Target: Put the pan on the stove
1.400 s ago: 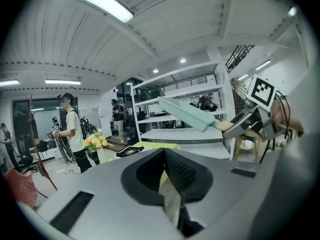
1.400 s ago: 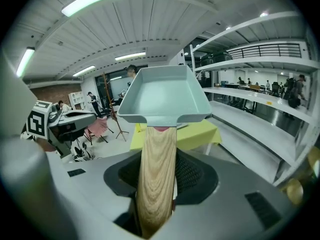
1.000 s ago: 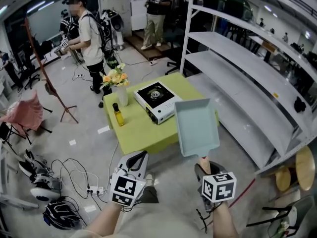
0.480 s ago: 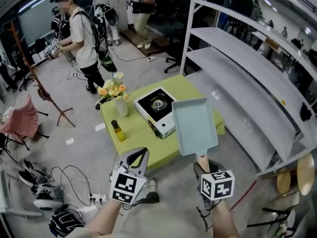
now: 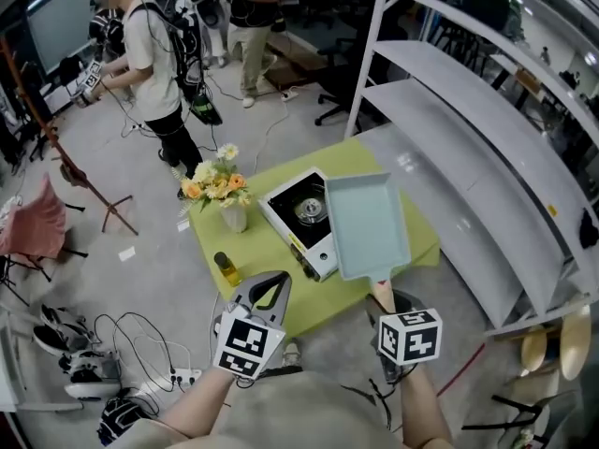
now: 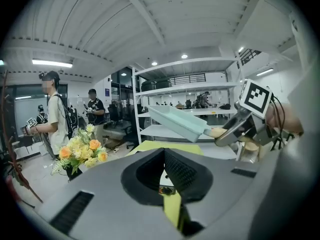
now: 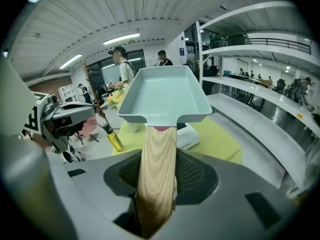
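A light blue rectangular pan (image 5: 365, 224) with a wooden handle (image 5: 382, 293) hangs in the air, and my right gripper (image 5: 386, 309) is shut on that handle. In the right gripper view the handle (image 7: 156, 174) runs out from between the jaws to the pan (image 7: 162, 96). In the head view the pan covers the right part of the white gas stove (image 5: 298, 215), which stands on the green table (image 5: 257, 255). My left gripper (image 5: 265, 293) is held open at the table's near edge with nothing in it. The left gripper view shows the pan (image 6: 177, 121) up at the right.
A vase of flowers (image 5: 220, 190) and an oil bottle (image 5: 227, 269) stand left of the stove. White shelving (image 5: 468, 129) runs along the right of the table. Cables and gear (image 5: 84, 368) lie on the floor at the left. Two people stand at the back.
Both grippers and the view have come nearer the table. The pan, still held, has moved forward and now overlaps the stove's right side in the head view.
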The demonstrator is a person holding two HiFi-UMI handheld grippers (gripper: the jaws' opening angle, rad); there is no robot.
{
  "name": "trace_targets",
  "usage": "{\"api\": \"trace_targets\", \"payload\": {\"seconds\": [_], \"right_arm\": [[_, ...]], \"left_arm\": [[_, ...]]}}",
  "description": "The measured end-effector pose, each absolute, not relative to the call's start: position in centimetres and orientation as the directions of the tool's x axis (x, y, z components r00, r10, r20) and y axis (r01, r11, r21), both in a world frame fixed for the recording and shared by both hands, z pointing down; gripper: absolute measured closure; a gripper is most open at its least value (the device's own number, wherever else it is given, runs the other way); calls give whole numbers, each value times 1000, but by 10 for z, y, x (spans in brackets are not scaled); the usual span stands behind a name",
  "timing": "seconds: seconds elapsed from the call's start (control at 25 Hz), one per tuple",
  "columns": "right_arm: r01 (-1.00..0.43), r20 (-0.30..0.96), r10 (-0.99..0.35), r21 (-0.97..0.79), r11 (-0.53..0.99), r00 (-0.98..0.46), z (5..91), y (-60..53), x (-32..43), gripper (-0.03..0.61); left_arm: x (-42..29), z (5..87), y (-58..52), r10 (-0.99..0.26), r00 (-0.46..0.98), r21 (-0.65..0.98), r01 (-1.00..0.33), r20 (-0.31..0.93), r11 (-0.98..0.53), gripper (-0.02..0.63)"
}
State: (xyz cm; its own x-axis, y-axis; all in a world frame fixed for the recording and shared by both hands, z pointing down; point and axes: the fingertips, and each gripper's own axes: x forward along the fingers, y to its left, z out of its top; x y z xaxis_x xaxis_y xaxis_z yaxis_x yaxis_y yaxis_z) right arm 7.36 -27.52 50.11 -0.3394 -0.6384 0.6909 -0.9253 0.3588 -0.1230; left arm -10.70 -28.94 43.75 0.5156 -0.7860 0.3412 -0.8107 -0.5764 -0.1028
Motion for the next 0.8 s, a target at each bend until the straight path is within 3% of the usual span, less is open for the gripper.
{"api": "trace_targets", "payload": {"seconds": [0.8], "right_arm": [[-855, 781, -481, -125, 503, -397, 569, -404, 40, 423]], "left_arm": [[-117, 483, -381, -800, 424, -79, -863, 426, -499, 607]]}}
